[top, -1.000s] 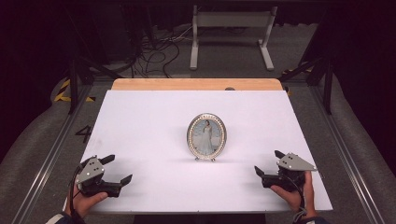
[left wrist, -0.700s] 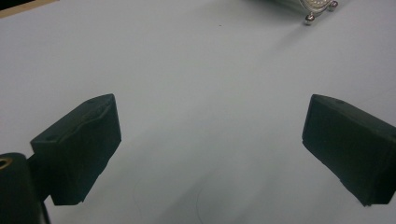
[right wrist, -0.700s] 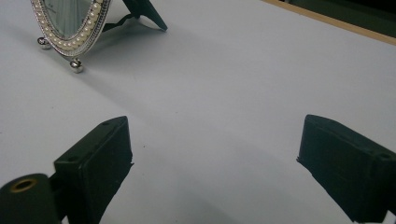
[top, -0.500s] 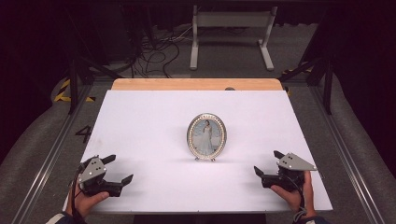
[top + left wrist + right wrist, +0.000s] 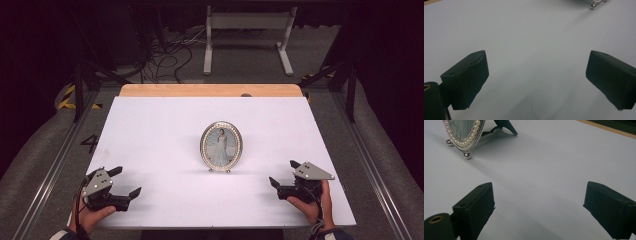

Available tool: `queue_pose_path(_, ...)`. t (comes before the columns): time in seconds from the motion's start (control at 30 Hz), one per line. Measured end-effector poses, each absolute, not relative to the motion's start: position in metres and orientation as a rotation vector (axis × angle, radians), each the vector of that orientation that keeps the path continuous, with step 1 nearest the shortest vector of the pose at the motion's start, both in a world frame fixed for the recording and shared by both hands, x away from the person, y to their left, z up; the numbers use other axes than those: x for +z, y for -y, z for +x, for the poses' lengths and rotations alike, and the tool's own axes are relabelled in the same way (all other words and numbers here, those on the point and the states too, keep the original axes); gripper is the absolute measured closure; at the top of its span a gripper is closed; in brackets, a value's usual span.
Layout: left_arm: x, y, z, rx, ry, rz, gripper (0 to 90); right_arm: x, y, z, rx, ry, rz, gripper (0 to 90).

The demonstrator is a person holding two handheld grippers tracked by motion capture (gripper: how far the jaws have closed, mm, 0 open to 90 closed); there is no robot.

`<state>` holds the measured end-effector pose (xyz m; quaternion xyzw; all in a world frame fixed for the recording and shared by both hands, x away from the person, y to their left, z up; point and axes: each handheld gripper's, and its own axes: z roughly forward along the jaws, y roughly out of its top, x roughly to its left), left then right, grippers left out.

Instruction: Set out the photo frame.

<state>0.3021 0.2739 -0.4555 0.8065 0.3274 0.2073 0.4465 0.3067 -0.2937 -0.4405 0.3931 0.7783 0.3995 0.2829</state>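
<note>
The white table [image 5: 165, 135] carries one thing, an oval picture frame [image 5: 221, 145] with a pearl-beaded silver rim, standing upright on its small ball feet near the middle, propped by a dark easel leg behind it. Nothing appears to have been done to it yet: it stands free, untouched by either tool. The left gripper [image 5: 127, 182] rests at the near left corner of the table, well apart from the frame, its fingers spread wide with nothing between them. The right gripper [image 5: 284, 171] sits at the near right, somewhat closer to the frame, fingers likewise parted and empty. As I judge it, the whole job lies ahead: the reach, the grasp and whatever handling of the frame follows.
</note>
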Motion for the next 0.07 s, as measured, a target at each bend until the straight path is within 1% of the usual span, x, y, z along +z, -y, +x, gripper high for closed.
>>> queue_pose_path(0.07,-0.4557,-0.2744,0.3016,0.515,-0.818,1.997,5.5,-0.4405,0.2933,0.3072,1.066,-2.085,1.052,9.4)
